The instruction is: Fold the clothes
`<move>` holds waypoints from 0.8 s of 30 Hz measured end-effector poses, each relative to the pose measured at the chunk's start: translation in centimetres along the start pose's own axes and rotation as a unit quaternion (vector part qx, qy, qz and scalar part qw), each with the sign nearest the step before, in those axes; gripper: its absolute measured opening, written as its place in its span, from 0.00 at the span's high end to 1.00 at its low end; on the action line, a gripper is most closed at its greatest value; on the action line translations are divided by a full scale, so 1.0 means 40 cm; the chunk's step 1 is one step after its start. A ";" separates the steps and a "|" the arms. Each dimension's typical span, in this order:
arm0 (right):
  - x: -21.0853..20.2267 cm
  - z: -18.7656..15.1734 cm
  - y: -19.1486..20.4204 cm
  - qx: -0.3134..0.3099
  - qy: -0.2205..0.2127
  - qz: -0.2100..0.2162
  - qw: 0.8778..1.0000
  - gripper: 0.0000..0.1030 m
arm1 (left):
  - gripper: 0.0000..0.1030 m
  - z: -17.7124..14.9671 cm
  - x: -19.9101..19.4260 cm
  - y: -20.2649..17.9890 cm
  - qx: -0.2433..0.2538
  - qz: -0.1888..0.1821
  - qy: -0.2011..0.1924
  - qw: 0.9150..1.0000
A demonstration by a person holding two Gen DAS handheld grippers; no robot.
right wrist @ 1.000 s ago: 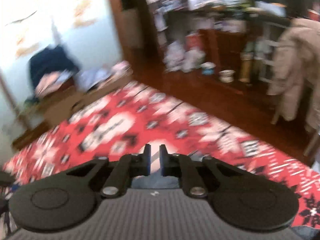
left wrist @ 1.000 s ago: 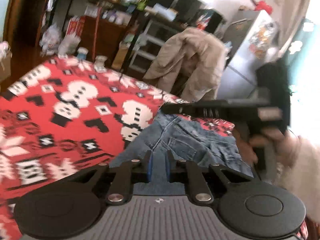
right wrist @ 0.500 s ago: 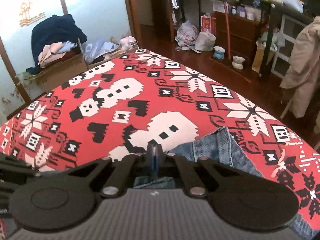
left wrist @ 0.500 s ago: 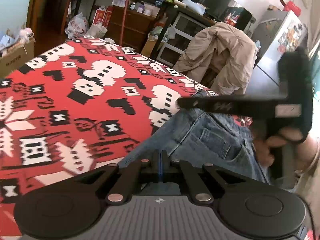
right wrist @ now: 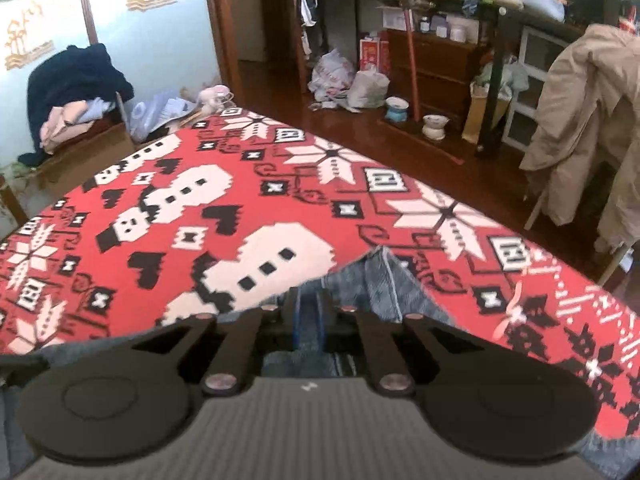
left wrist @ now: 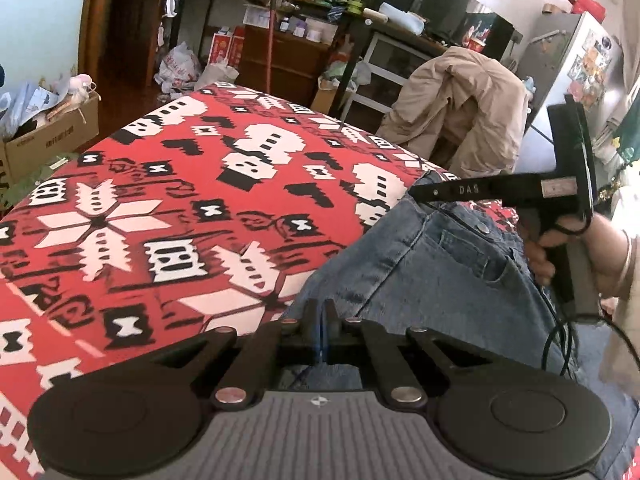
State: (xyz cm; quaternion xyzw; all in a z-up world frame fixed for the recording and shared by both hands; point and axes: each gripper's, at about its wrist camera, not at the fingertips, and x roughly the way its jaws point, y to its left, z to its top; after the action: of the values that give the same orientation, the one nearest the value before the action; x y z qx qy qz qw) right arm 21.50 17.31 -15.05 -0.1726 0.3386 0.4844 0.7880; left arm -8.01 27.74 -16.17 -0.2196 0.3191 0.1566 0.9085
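Observation:
Blue jeans point(left wrist: 436, 276) lie on the right part of a red, white and black patterned cloth point(left wrist: 168, 208), waistband and pocket facing up. My left gripper point(left wrist: 320, 314) is shut on a thin edge of the denim at the near side. In the left wrist view my right gripper point(left wrist: 418, 194), held by a hand point(left wrist: 540, 256), pinches the waistband at its far end. The right wrist view shows the right gripper point(right wrist: 309, 308) with a fold of the jeans point(right wrist: 380, 284) between its fingers.
A beige coat point(left wrist: 464, 116) hangs over a chair behind the table's far edge. Cluttered shelves point(left wrist: 296, 28) and a fridge point(left wrist: 576, 68) stand at the back. A cardboard box with clothes point(right wrist: 76, 120) sits on the floor to the left.
Both grippers went from slightly apart to shut on the denim. Both views have swung and steadied, and the jeans now spread further across the cloth between the two grippers.

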 end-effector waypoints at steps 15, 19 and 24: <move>-0.389 -0.137 -0.279 0.211 -0.027 -0.077 0.974 0.90 | 0.95 0.032 -0.042 -0.126 0.056 -0.072 0.022 0.996; -0.519 -0.284 -0.324 0.238 -0.017 -0.143 0.961 0.90 | 0.95 0.032 -0.003 -0.202 0.076 -0.094 0.040 0.992; -0.586 -0.423 -0.313 0.238 -0.009 -0.177 0.955 0.89 | 0.93 0.030 0.048 -0.306 0.109 -0.115 0.049 0.986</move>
State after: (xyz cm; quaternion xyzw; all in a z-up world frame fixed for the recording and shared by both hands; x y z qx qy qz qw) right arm 19.25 -13.89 -11.37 -0.0330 0.4009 0.2446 0.8823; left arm -0.77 18.15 -12.92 -0.1622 0.3510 0.0044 0.9222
